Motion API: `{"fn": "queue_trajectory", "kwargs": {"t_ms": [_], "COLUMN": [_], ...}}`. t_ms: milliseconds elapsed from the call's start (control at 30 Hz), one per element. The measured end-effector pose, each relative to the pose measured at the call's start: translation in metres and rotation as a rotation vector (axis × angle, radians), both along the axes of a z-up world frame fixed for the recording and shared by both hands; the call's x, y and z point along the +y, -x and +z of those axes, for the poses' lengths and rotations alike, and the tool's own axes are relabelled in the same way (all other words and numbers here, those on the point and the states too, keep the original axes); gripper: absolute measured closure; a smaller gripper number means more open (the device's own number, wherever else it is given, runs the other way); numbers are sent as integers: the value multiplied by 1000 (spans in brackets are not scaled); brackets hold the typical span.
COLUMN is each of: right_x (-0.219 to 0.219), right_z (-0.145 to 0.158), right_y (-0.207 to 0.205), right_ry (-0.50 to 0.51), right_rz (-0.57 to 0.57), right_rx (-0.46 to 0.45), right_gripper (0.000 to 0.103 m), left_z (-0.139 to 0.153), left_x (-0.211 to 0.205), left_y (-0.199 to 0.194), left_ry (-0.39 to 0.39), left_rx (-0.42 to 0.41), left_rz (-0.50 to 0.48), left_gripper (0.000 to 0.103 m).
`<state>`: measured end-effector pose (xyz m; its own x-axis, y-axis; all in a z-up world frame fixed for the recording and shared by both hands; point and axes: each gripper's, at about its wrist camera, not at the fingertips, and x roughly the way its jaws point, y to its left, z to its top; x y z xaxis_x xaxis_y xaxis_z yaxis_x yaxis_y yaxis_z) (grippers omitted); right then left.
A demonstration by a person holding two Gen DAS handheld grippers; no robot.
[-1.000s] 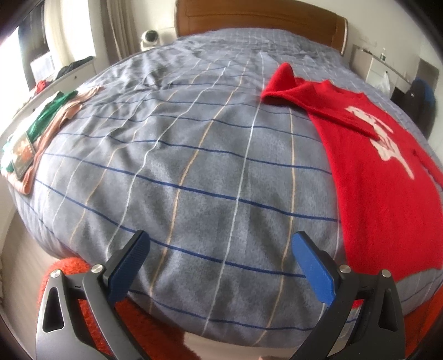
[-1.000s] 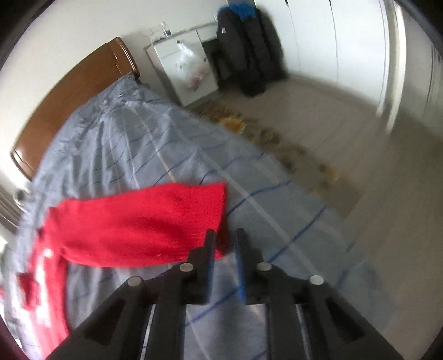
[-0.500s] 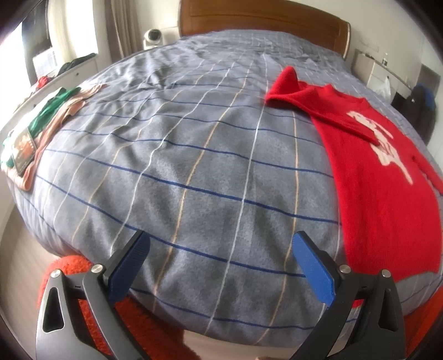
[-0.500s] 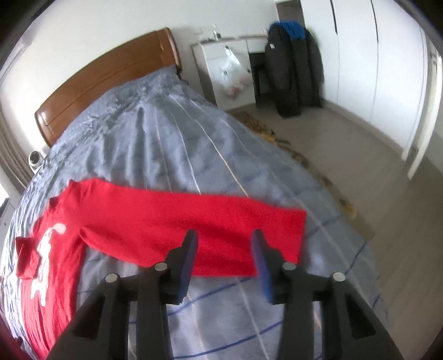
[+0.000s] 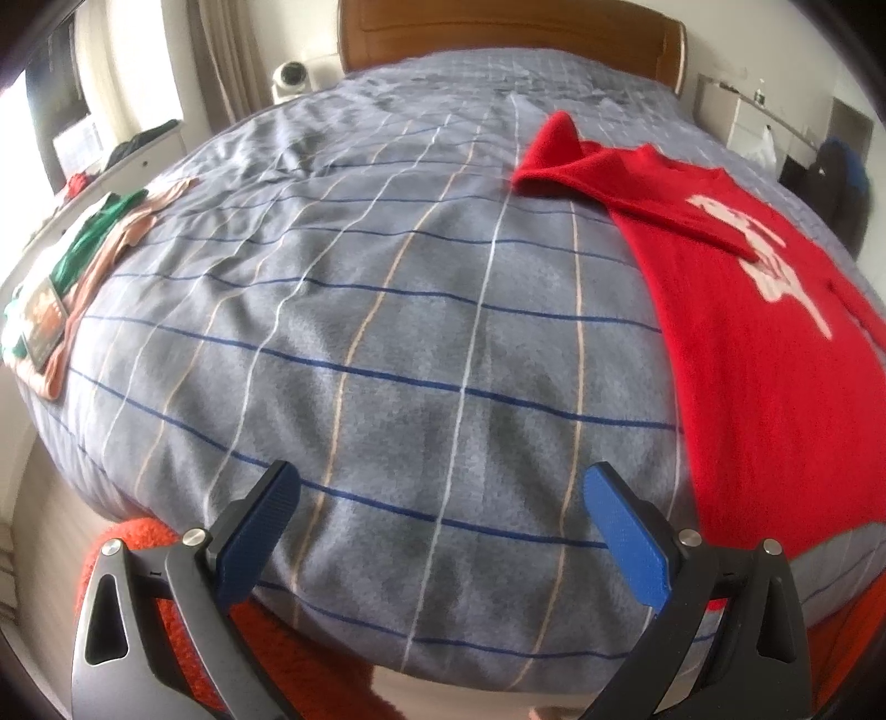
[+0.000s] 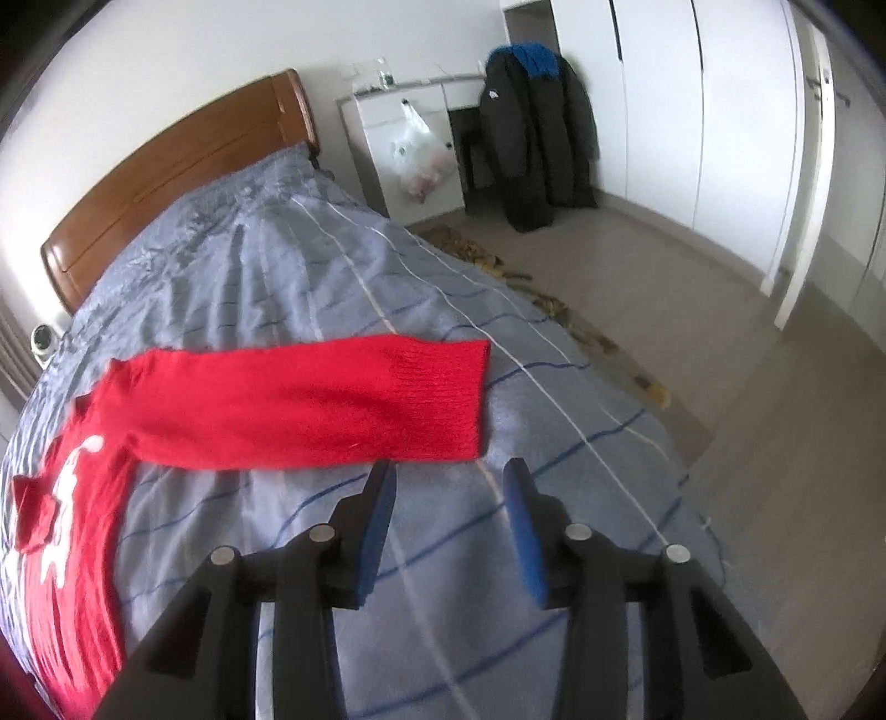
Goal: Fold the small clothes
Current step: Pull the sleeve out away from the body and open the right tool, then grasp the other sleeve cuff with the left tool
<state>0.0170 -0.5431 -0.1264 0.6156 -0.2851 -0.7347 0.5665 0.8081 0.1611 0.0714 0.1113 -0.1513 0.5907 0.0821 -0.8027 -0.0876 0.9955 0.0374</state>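
Observation:
A red sweater (image 5: 742,343) with a white print lies flat on the right side of the grey checked bed (image 5: 398,310). One sleeve is folded across its chest. In the right wrist view the other sleeve (image 6: 310,404) lies stretched out straight across the bed toward the right edge. My left gripper (image 5: 443,509) is open and empty above the bed's near edge, left of the sweater's hem. My right gripper (image 6: 448,493) is open and empty, just in front of the sleeve's cuff and apart from it.
A small stack of folded clothes (image 5: 72,277) lies at the bed's left edge. An orange rug (image 5: 183,620) lies on the floor at the bed's foot. A wooden headboard (image 5: 509,39), a white cabinet (image 6: 404,149) and dark coats (image 6: 531,138) stand beyond.
My right gripper was shut on the sleeve's cuff, drew the sleeve out straight, then opened and let it go. It has backed off a little. The left gripper has barely moved.

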Motion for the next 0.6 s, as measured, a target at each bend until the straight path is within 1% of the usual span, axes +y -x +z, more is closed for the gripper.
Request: {"fn": "queue_trajectory", "kwargs": {"t_ms": [33, 100, 167, 267, 300, 367, 400, 433, 467, 533, 600], "right_x": [6, 22, 40, 79, 90, 109, 121, 129, 138, 155, 170], "right_z": [4, 12, 19, 24, 24, 21, 18, 16, 14, 9, 5], "right_y": [3, 9, 17, 30, 32, 37, 39, 40, 41, 41, 39], "right_ry": [5, 15, 27, 57, 64, 62, 57, 60, 65, 91, 131], "right_rz": [10, 40, 79, 147, 163, 190, 216, 234, 251, 299, 342], "right_rx": [-9, -28, -46, -63, -64, -64, -59, -55, -53, -42, -34], "right_gripper": [62, 57, 50, 45, 44, 43, 42, 42, 42, 42, 42], "left_z": [0, 0, 0, 1, 3, 16, 29, 49, 60, 91, 109], "left_x": [0, 0, 0, 0, 0, -3, -6, -12, -16, -35, -58], "left_y": [0, 0, 0, -1, -1, 0, -1, -2, -4, -16, -35], "left_ry": [-1, -1, 0, 0, 0, -8, -4, 3, 2, -10, -10], "left_rx": [1, 1, 1, 7, 13, 6, -20, -70, -98, -181, -213], "left_rz": [-1, -2, -1, -3, -9, -30, -50, -90, -110, -177, -264], "left_gripper": [1, 1, 1, 1, 1, 1, 1, 1, 1, 1, 1]}}
